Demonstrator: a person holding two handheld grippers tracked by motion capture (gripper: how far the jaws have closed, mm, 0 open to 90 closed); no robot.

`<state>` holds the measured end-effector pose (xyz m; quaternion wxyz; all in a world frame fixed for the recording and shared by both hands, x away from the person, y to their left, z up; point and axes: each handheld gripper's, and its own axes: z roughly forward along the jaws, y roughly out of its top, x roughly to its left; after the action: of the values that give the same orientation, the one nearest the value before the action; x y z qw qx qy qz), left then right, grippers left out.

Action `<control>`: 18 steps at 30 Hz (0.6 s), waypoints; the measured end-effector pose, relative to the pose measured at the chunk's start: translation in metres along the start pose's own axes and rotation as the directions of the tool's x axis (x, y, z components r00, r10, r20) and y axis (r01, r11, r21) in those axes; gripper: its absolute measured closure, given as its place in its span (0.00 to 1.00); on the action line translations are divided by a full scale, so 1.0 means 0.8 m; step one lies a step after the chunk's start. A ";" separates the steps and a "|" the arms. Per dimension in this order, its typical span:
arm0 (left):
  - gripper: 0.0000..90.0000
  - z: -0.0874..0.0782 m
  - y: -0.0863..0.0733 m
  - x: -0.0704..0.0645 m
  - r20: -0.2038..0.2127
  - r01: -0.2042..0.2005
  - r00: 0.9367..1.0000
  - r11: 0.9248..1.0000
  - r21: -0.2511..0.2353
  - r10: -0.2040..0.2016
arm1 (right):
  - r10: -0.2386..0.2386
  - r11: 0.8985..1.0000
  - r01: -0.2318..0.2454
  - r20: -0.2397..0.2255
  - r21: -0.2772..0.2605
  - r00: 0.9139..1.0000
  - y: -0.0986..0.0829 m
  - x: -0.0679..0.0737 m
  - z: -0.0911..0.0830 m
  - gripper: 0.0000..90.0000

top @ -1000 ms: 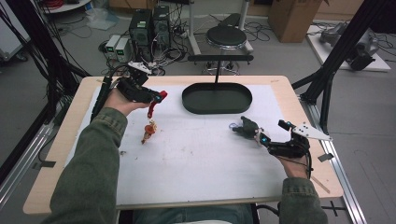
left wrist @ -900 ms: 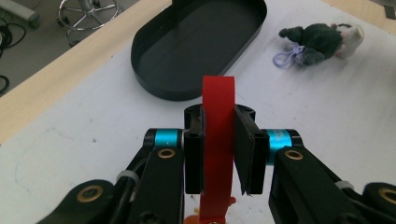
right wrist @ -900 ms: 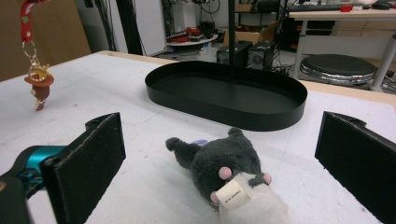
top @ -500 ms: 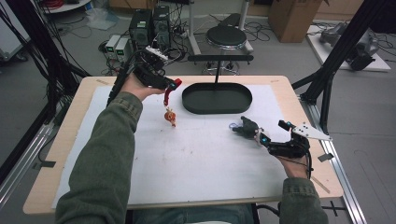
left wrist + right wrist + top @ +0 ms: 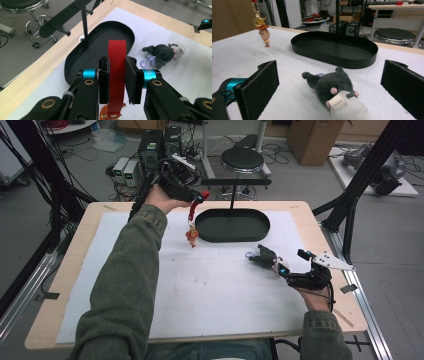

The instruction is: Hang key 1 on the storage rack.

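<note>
Left gripper (image 5: 117,85) clamped on a red strap (image 5: 116,72), jaws pressing its flat faces, strap running up between them and out beyond the tips. Below the jaws, hanging free in the high view, a small orange-and-brown figure charm (image 5: 191,236) on a gold clasp, raised well clear of the tabletop (image 5: 210,290). Ahead of the jaws and past the strap's top end, a black oval tray (image 5: 75,62) with an upright post and crossbar (image 5: 62,17) rising from it — likely a hanging stand.

Likely trouble: swinging. Dangling on a soft strap, the charm could sway into the tray rim or the post if moved quickly. Could also slip — the strap looks smooth and thin, held by friction alone, so a jerk might pull it through the jaws. Looping it over the crossbar or one of its pegs, if that is the aim, looks awkward with the jaws covering the strap's middle.

Right gripper (image 5: 329,90) wide open, empty, low over the tabletop. Between its jaws and just ahead, a grey plush mouse (image 5: 332,86) lying on its side, pink ears, white tag, pale keyring loop — soft, easily squashed or nudged aside by one jaw closing first.
</note>
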<state>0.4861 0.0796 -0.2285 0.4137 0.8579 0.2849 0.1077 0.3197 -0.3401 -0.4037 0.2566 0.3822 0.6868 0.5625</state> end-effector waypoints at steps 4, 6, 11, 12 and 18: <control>0.83 0.009 0.010 0.003 -0.006 -0.002 1.000 1.000 -0.001 0.002 | 0.003 1.000 -0.003 0.000 0.001 1.000 0.000 0.000 -0.001 0.00; 0.83 0.013 0.015 0.006 -0.006 -0.001 1.000 1.000 -0.006 0.001 | -0.001 1.000 0.001 0.004 0.001 1.000 0.000 0.000 -0.002 0.00; 0.83 0.022 0.027 0.013 -0.013 0.009 1.000 1.000 -0.015 -0.010 | 0.006 1.000 -0.006 0.008 0.002 1.000 -0.001 -0.002 -0.004 0.00; 0.83 0.023 0.029 0.015 -0.016 0.016 1.000 1.000 -0.022 -0.017 | 0.006 1.000 -0.006 0.008 0.002 1.000 -0.001 -0.002 -0.004 0.00; 0.83 0.031 0.038 0.024 -0.020 0.035 0.999 0.999 -0.036 -0.036 | 0.008 1.000 -0.008 0.013 -0.001 1.000 -0.001 -0.003 -0.005 0.01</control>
<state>0.5243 0.0599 -0.2214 0.4278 0.8441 0.3023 0.1143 0.3179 -0.3444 -0.4040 0.2590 0.3882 0.6834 0.5614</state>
